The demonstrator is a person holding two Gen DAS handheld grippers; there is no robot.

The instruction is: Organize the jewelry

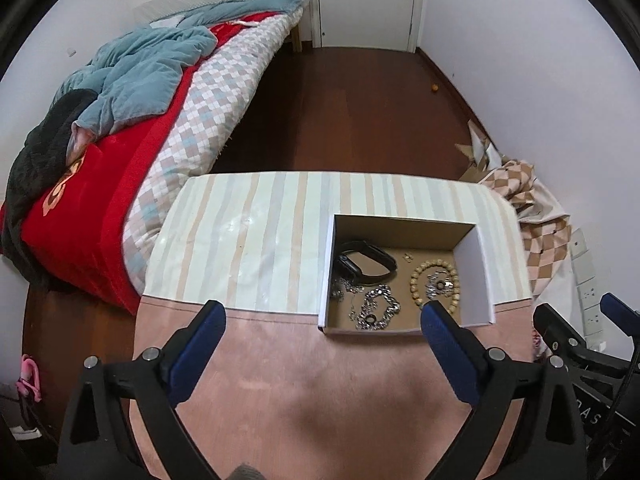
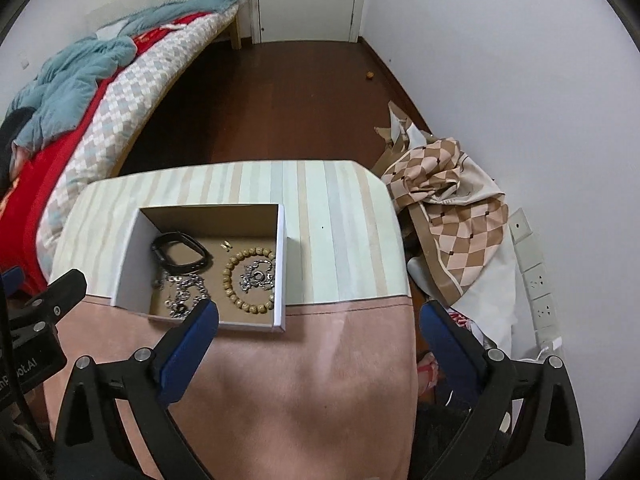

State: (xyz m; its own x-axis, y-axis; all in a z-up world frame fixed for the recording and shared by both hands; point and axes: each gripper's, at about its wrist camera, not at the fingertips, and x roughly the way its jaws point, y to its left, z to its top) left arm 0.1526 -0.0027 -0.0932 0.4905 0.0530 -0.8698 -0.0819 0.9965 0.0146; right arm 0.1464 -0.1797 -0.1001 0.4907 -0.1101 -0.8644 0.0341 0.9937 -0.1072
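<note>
An open cardboard box [image 1: 476, 280] [image 2: 128, 264] sits on the table. Inside lie a black watch [image 1: 366, 266] [image 2: 182, 254], a wooden bead bracelet [image 1: 418, 280] [image 2: 230, 280], silver chains [image 1: 380, 306] [image 2: 182, 294], a silver piece inside the bead ring [image 1: 440, 285] [image 2: 258, 277] and a small gold earring [image 1: 407, 257] [image 2: 226, 245]. My left gripper [image 1: 324, 312] is open and empty, just in front of the box. My right gripper [image 2: 320, 316] is open and empty, at the box's near right corner.
The table has a striped cloth [image 1: 248, 236] at the far half and pink cloth [image 1: 320, 380] near me. A bed [image 1: 120, 140] stands to the left. Crumpled checked fabric [image 2: 448, 208] and a power strip [image 2: 536, 280] lie right of the table.
</note>
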